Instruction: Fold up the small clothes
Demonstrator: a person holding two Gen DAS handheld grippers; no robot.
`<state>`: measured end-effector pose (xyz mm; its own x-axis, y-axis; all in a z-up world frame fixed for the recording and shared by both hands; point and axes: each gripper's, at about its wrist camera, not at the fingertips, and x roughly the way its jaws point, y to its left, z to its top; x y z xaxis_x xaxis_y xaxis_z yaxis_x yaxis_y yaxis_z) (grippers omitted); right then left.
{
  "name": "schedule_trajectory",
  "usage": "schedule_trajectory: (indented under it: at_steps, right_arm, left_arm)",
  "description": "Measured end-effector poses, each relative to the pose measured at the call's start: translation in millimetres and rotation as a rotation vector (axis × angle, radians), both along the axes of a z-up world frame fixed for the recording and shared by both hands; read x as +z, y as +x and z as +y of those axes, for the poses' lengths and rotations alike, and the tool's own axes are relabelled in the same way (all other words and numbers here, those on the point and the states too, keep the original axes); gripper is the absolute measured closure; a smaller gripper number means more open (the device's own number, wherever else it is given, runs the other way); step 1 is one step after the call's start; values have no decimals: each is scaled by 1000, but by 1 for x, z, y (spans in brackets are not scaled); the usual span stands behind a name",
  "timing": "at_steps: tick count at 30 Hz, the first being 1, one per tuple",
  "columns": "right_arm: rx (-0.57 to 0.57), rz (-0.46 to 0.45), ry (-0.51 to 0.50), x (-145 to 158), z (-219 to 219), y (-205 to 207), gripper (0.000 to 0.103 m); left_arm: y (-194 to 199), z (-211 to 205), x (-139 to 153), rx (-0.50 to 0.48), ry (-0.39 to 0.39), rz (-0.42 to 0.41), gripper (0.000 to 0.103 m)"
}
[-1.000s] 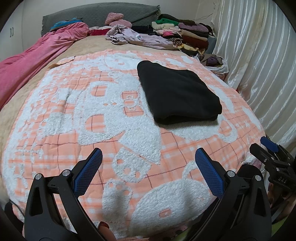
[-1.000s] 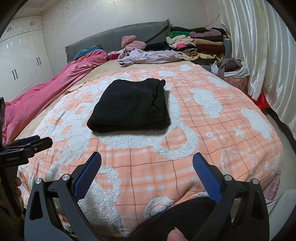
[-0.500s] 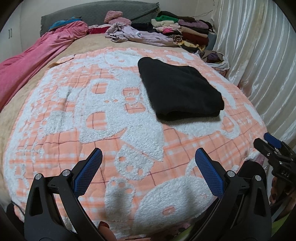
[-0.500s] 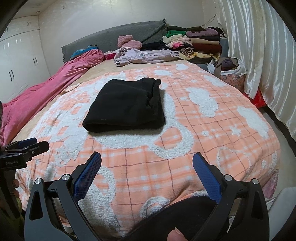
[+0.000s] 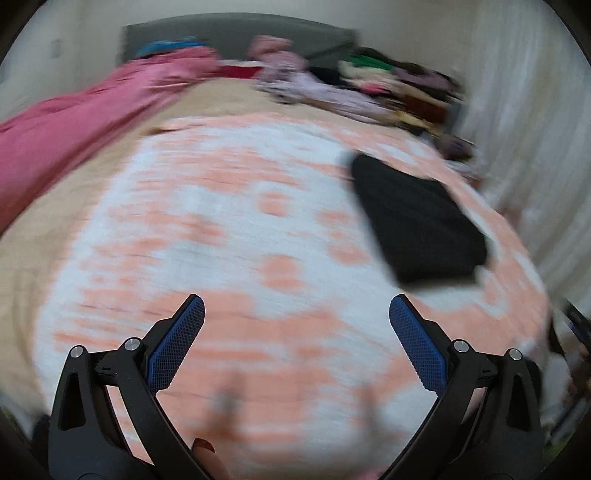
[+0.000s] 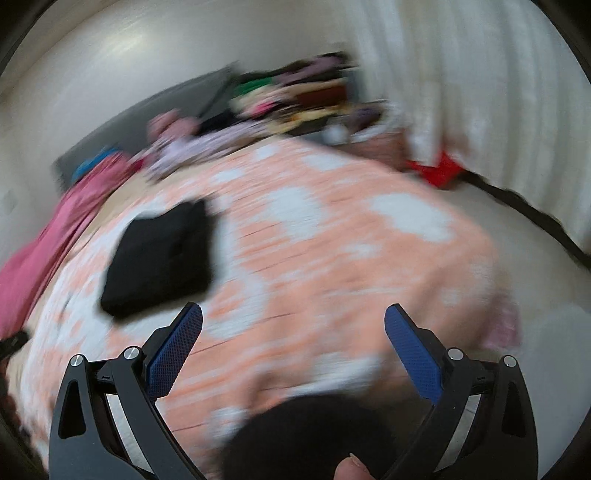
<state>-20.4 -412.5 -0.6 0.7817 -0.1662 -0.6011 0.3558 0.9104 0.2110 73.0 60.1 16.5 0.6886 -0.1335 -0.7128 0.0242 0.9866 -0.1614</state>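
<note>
A folded black garment (image 5: 417, 221) lies flat on an orange-and-white blanket (image 5: 236, 229) spread over a bed, both wrist views heavily smeared by motion blur. The left gripper (image 5: 296, 314) hangs above the near part of the blanket with its blue-padded fingers (image 5: 173, 343) spread wide and nothing between them; the garment sits well ahead and to its right, untouched. The right gripper (image 6: 293, 315) is likewise wide open and empty — its view is tilted, and the same black bundle (image 6: 159, 258) appears ahead and to its left, apart from both fingers. A pink duvet (image 5: 81, 122) runs along the bed's left side, and a heap of mixed clothes (image 5: 388, 88) is piled near the grey headboard (image 5: 229, 29) (individual pieces too blurred to tell apart). Pale curtains (image 6: 480, 92) hang on the right, with something red (image 6: 436, 170) on the floor below them. A thumb tip (image 6: 349, 469) shows at the bottom edge of the right view, against a dark, blurred shape.
</note>
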Motion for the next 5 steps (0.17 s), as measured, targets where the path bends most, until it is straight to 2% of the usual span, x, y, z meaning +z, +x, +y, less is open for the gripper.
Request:
schedule_trajectory:
  at_steps: [2,5]
  right_arm:
    - [-154,13,-13,-4,-43,-22,5]
    - [-439,60,-22,-21,-122,-74,5]
  left_arm:
    - [16,40,0,76,-3,10,9]
    - [46,111,-2,233,77,38,9]
